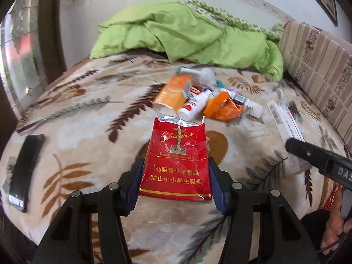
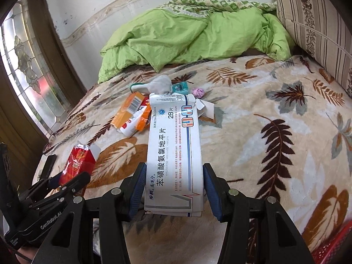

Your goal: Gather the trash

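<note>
My left gripper (image 1: 176,176) is shut on a torn red cigarette pack (image 1: 176,154), held above the leaf-patterned bed blanket. My right gripper (image 2: 175,184) is shut on a long white medicine box (image 2: 173,154), also held above the blanket. The red pack (image 2: 77,160) and left gripper (image 2: 63,182) show at the left of the right wrist view. The white box (image 1: 283,118) and a right finger (image 1: 316,156) show at the right of the left wrist view. A trash pile lies mid-bed: orange boxes (image 1: 173,92), a white bottle (image 1: 193,106), crumpled tissue (image 2: 161,83).
A black phone (image 1: 26,169) lies on the blanket at left. A green quilt (image 1: 187,33) is bunched at the back. A striped cushion (image 1: 319,61) stands at right. A window and wooden frame (image 2: 26,70) are at left. A red basket corner (image 2: 332,246) shows bottom right.
</note>
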### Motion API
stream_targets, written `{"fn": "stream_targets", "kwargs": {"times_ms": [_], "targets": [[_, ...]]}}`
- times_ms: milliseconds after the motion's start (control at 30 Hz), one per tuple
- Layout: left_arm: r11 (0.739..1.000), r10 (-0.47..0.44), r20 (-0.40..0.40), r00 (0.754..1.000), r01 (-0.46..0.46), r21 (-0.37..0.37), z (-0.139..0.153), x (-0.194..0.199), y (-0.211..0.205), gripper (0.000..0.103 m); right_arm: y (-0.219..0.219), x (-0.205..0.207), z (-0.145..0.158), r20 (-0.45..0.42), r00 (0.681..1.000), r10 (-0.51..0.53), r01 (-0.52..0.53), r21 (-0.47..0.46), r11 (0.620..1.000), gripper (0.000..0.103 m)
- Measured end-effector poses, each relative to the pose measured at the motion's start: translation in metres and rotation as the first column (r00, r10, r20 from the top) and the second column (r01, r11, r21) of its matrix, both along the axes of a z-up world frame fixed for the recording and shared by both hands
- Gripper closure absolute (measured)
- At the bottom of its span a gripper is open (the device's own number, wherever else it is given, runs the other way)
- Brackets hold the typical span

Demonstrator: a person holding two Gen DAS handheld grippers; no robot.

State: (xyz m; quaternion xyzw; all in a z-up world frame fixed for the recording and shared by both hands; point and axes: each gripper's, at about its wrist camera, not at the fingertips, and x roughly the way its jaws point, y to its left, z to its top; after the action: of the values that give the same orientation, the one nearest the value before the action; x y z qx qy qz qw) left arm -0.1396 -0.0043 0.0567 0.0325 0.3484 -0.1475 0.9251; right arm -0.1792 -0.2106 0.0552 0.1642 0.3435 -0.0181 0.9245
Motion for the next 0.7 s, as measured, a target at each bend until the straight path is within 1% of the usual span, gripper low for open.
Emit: {"fn": "stream_targets", "kwargs": {"times_ms": [67, 267, 333, 433, 700], "targets": [[1.0, 0.015, 0.012, 1.0, -0.015, 0.0, 0.002, -0.001, 0.002, 0.049, 0.003, -0.005, 0.0, 0.0, 1.0, 0.006, -0.006, -0.004, 1.0, 0.048], [1.0, -0.003, 0.024, 1.0, 0.002, 0.029, 0.003, -0.009, -0.006, 0.049, 0.01, -0.01, 0.001, 0.005, 1.0, 0.021, -0.021, -0.028, 0.999, 0.048], [0.999, -0.004, 0.035, 0.999, 0.003, 0.04, 0.004, -0.011, -0.009, 0.049, 0.009, -0.011, 0.001, 0.004, 1.0, 0.019, -0.019, -0.021, 1.0, 0.048], [0.999, -0.002, 0.04, 0.999, 0.001, 0.036, 0.006, -0.013, -0.009, 0.049, 0.006, -0.01, 0.0, 0.001, 1.0, 0.013, -0.013, -0.011, 1.0, 0.048], [0.999, 0.0, 0.028, 1.0, -0.001, 0.048, 0.008, -0.015, -0.009, 0.049, 0.006, -0.012, 0.001, 0.003, 1.0, 0.012, -0.012, -0.017, 1.0, 0.048]]}}
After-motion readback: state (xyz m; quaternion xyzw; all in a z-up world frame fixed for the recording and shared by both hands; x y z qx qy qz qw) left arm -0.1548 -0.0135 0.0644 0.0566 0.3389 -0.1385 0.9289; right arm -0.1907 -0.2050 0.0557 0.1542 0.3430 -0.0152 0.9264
